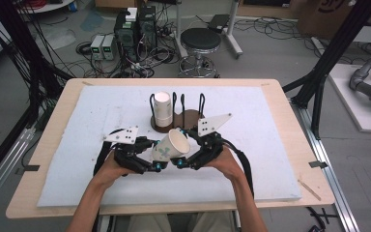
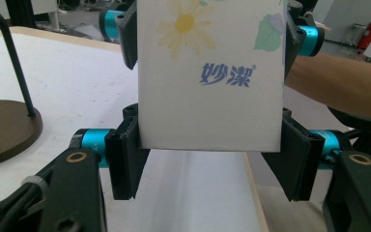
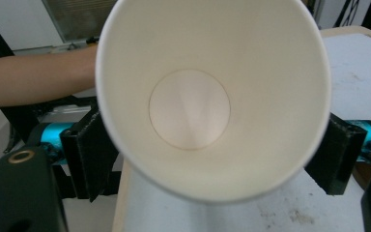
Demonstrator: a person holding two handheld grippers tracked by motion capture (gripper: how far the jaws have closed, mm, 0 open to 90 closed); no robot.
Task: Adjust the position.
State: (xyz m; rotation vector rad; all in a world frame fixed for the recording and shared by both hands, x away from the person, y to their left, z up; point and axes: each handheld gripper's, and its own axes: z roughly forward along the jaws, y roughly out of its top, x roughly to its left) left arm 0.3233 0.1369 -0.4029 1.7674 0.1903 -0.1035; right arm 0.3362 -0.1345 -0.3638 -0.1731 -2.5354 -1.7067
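A paper cup [image 1: 171,146] is held in mid-air over the near middle of the worktop [image 1: 270,145], between both claws, tilted w/ its mouth up and to the right. The left claw [image 1: 157,166] is clamped on the lower body, jaws pressed flat to both sides. The right claw [image 1: 176,162] is closed around the rim end; the open mouth is looked straight into in the right gripper view. Progress, as judged: approx. halfway. One stack of cups [image 1: 163,109] is already seated in the wire cup rack [image 1: 176,116] just behind; this cup is not yet placed, so lifting over and dropping in is left. Cup appearance: white, empty, clean inside, daisy and leaf print w/ blue lettering, walls undented.
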